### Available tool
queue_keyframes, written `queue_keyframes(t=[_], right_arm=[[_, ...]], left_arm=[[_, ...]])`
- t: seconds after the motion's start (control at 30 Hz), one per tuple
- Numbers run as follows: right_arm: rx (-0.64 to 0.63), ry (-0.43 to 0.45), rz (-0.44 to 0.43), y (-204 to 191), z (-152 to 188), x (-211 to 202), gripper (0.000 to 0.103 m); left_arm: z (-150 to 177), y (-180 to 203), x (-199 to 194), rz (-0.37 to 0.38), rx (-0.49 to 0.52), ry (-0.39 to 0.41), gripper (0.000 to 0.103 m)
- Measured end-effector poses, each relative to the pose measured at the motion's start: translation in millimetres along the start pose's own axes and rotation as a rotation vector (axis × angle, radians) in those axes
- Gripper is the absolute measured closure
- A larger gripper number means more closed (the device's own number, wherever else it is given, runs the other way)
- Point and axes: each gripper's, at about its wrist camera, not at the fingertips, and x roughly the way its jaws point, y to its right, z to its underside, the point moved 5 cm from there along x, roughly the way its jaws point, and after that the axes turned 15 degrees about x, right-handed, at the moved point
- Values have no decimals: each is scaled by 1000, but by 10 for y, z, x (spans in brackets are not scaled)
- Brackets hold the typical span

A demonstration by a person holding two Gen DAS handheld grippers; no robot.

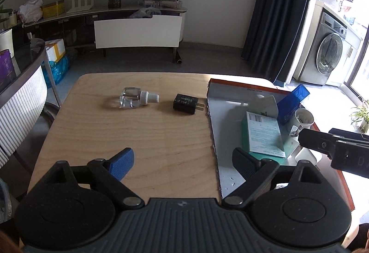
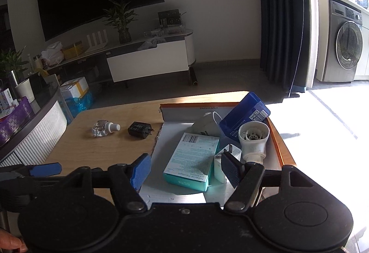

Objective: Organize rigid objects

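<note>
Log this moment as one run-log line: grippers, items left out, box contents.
left gripper: open, empty | right gripper: open, empty | on table: glass bottle, black charger | in box: teal carton, blue carton

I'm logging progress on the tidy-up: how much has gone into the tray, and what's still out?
Done: the teal box, blue box, white funnel-shaped part and other white pieces lie in the tray. In hand: nothing; the left gripper and right gripper are open and empty. Left: the glass bottle and black plug on the table.
</note>
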Motion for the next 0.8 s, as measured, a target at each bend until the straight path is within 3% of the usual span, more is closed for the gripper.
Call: queue_keyframes(t=[0.8], right_arm=[[-87,-94,-60,-641,110,479,22]], left_arm=[[-62,-601,209,-66,-59,-13,6]])
